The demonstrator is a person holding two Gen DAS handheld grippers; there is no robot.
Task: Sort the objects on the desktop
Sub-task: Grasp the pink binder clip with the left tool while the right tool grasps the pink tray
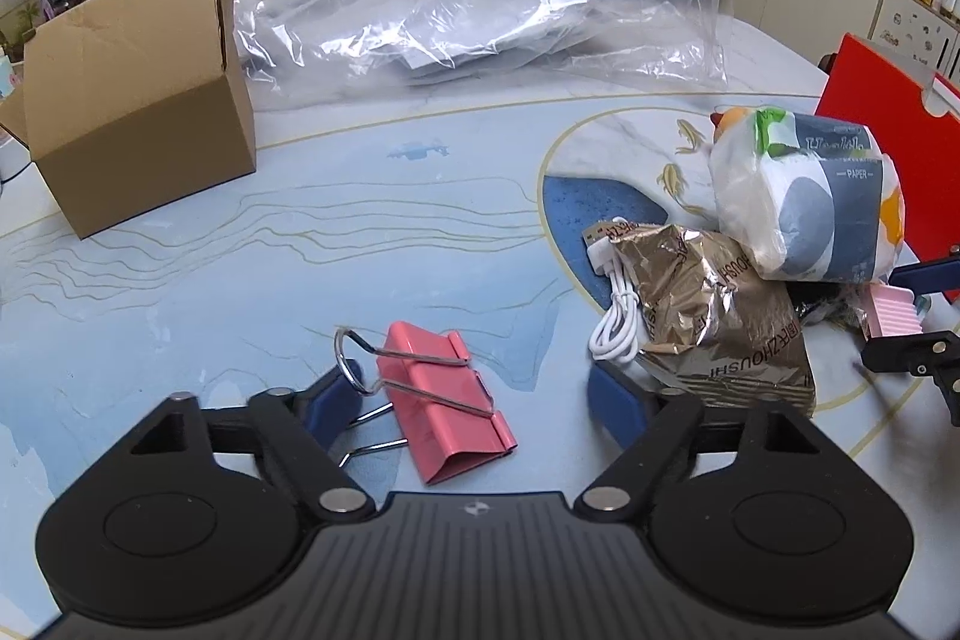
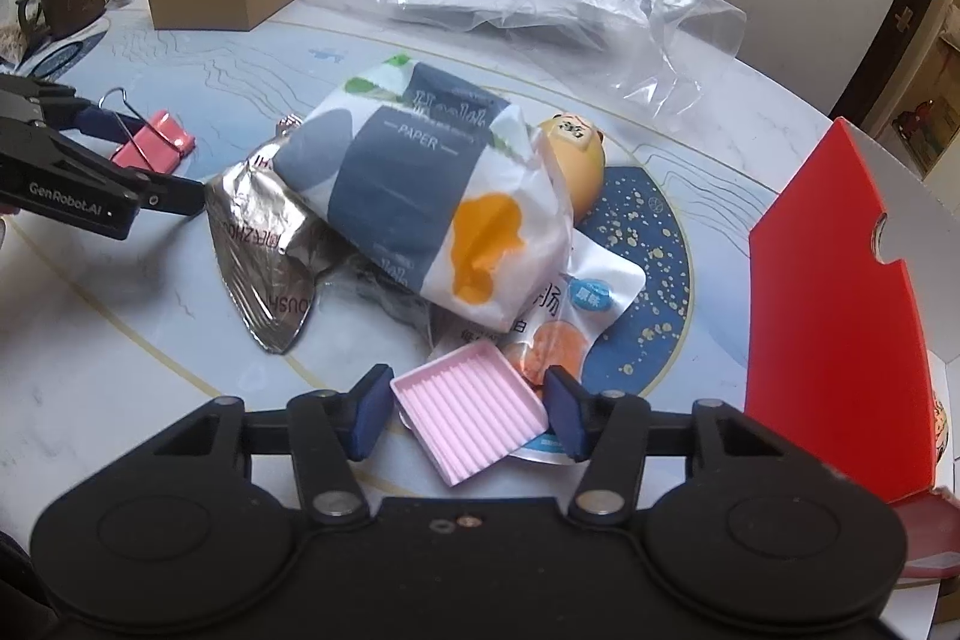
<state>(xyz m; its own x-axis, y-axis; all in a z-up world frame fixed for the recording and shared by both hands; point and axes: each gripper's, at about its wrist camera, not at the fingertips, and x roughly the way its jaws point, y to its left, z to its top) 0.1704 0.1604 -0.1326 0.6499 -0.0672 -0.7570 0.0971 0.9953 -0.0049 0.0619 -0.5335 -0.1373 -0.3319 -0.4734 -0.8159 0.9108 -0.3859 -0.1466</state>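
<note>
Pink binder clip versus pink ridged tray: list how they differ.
The pink metal binder clip is a folded wedge with wire handles; the pink ridged plastic tray is a flat, shallow square. The clip lies on the bare table between the left hand-held gripper fingers; the tray rests tilted on a snack packet between the right hand-held gripper fingers. Both are pink and small.

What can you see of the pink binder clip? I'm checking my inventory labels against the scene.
The pink binder clip is a large painted-metal clip with two silver wire handles, one folded back over its body, the other sticking out toward the camera. It lies on its side on the table, apart from the pile of packets. It sits between the fingers of the left tongs: the left finger is at its handle loops, the right finger stands clear.
</note>
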